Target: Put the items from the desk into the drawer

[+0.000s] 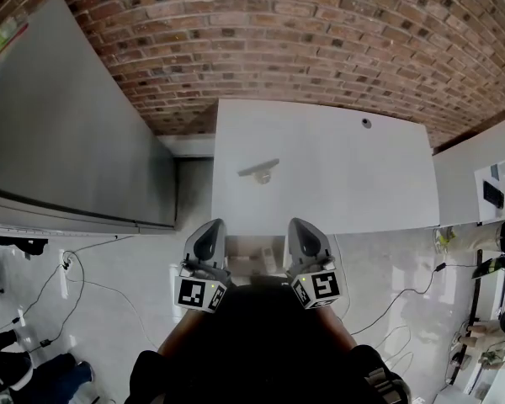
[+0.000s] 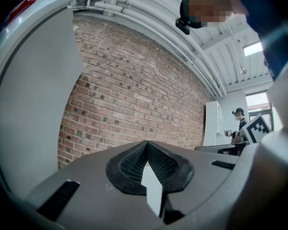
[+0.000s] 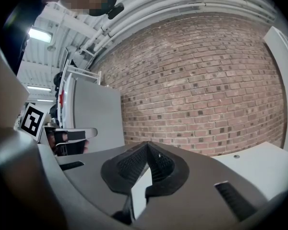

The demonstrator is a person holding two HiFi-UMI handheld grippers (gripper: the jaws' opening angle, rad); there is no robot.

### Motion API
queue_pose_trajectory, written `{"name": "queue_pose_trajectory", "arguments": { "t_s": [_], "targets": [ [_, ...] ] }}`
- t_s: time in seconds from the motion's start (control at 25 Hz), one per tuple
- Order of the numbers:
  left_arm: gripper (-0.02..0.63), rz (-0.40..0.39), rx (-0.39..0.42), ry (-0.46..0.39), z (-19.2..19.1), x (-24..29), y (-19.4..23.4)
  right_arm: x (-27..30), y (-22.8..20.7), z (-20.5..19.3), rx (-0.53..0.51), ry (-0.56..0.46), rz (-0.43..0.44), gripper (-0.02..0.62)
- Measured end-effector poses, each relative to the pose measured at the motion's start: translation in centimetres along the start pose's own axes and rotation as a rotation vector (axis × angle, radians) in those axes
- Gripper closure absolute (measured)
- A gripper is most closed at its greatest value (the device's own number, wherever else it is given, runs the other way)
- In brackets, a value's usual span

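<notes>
Clenched and empty, the left gripper (image 1: 209, 236) and right gripper (image 1: 306, 236) hang at the near edge of the desk (image 1: 362, 183) (cabinet (image 1: 67, 141) close on the left); a small item (image 1: 259, 172) lies mid-desk.

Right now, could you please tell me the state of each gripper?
Left gripper: closed, jaws together, holding nothing.
Right gripper: closed, jaws together, holding nothing.

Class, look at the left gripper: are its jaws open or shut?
Shut. On the left gripper, seen in its own view, the black pads meet at the tips, and nothing sits between them.
</notes>
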State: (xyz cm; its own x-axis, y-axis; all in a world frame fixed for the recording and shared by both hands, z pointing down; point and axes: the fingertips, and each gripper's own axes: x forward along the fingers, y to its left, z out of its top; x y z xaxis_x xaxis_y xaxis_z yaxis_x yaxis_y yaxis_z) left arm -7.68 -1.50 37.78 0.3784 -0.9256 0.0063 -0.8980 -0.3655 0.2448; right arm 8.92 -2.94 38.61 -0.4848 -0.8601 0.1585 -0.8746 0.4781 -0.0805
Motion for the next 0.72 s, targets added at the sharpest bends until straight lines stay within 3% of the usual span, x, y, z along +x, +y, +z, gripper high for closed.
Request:
{"name": "queue_pose_trajectory", "arguments": {
  "t_s": [0.6, 0.72],
  "targets": [
    [0.603, -0.002, -0.001, 0.002, -0.1, 0.3, 0.4, 1.2, 0.4, -1.1, -0.018, 0.032, 0.021, 0.588],
    [0.603, -0.004, 0.003, 0.005, -0.3, 0.4, 0.6, 1.9, 0.3, -1.6, -0.023, 0.053, 0.018, 0.476]
  ]
}}
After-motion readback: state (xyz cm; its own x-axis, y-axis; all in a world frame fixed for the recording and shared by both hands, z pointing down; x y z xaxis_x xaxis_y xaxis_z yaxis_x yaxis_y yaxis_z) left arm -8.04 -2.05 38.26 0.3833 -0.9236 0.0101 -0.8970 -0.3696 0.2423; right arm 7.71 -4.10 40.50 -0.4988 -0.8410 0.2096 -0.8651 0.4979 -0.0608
